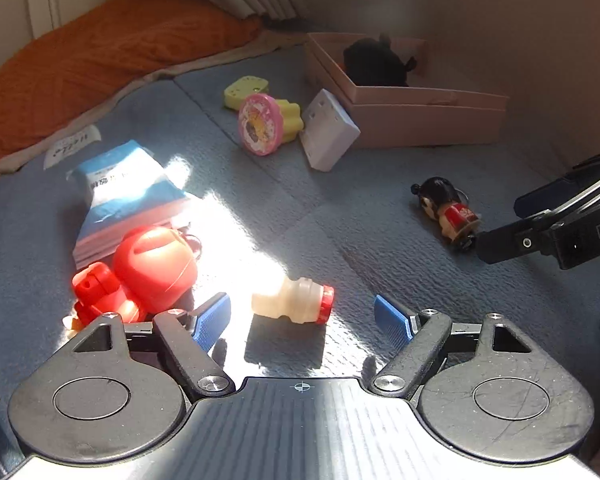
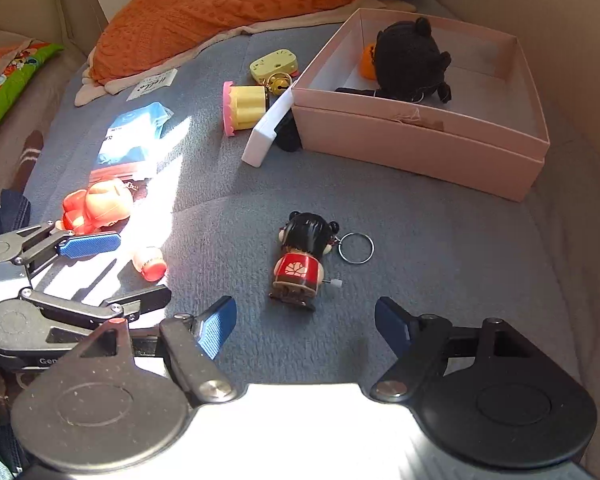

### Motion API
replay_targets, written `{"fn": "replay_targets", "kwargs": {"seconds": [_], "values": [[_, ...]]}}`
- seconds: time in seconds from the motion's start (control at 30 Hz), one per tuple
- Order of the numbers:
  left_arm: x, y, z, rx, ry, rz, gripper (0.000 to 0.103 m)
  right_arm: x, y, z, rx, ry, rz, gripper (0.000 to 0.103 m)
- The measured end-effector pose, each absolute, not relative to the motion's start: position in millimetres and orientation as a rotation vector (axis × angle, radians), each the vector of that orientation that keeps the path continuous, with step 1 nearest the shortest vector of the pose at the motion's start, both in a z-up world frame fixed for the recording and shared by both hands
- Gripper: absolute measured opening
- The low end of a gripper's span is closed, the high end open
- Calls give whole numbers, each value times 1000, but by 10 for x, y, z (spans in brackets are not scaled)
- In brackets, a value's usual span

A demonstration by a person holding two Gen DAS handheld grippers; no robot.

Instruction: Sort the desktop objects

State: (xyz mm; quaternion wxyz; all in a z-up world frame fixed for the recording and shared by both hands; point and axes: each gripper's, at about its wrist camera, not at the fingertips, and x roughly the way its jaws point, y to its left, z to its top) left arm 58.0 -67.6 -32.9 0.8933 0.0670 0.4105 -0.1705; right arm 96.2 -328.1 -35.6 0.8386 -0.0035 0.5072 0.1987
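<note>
My left gripper (image 1: 302, 320) is open and empty, its blue pads either side of a small milky bottle with a red cap (image 1: 290, 300) lying on the grey mat. My right gripper (image 2: 304, 326) is open and empty, just short of a wind-up doll in a red dress (image 2: 300, 258) with a key ring (image 2: 356, 249). The doll also shows in the left wrist view (image 1: 446, 208). A pink open box (image 2: 420, 144) at the back right holds a black plush toy (image 2: 412, 60). In the right wrist view the left gripper (image 2: 120, 264) straddles the bottle (image 2: 150, 264).
A red plastic toy (image 1: 148, 268) lies left of the bottle, beside a blue-and-white packet (image 1: 128, 188). Further back are a pink-and-yellow round toy (image 1: 264, 122), a yellow clock toy (image 2: 274, 65) and a white socket plate (image 1: 328, 134) leaning on the box. An orange blanket (image 2: 220, 4) borders the mat.
</note>
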Motion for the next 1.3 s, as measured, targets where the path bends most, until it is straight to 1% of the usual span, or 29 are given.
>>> {"fn": "replay_targets", "kwargs": {"seconds": [0.1,0.23,0.3,0.37,0.43,0.5,0.57,0.63,0.67,0.83,0.9,1.0,1.17,1.3], "values": [[529,-710,-340,174,835,-346,93,1038,-3247,-378,126,1118,439,77],[540,-696,-347,180,835,-325,95,1135,-3111,-422,271,1155,460,77],[529,-681,-358,192,840,-316,96,1158,-3062,-371,347,1134,516,77],[523,-659,-368,194,847,-310,96,1170,-3035,-237,362,1075,553,77],[531,-638,-375,186,854,-301,97,1154,-2999,-46,240,974,537,77],[549,-628,-387,177,863,-295,97,1106,-2884,59,-48,879,494,78],[566,-627,-399,175,872,-290,97,1017,-2790,10,-303,816,492,82],[572,-630,-407,176,874,-288,97,923,-2735,-101,-468,802,546,83],[573,-634,-410,177,875,-290,97,888,-2728,-161,-507,812,584,83],[587,-639,-442,178,888,-286,98,932,-2745,-435,-500,864,639,82],[589,-633,-447,168,893,-281,98,1022,-2742,-527,-473,888,626,80],[604,-629,-455,159,897,-278,98,1140,-2783,-579,-409,943,622,64],[622,-627,-442,148,884,-279,98,1043,-2910,-309,-337,955,561,64],[636,-650,-431,140,866,-280,97,813,-3195,54,-233,959,489,64]]}}
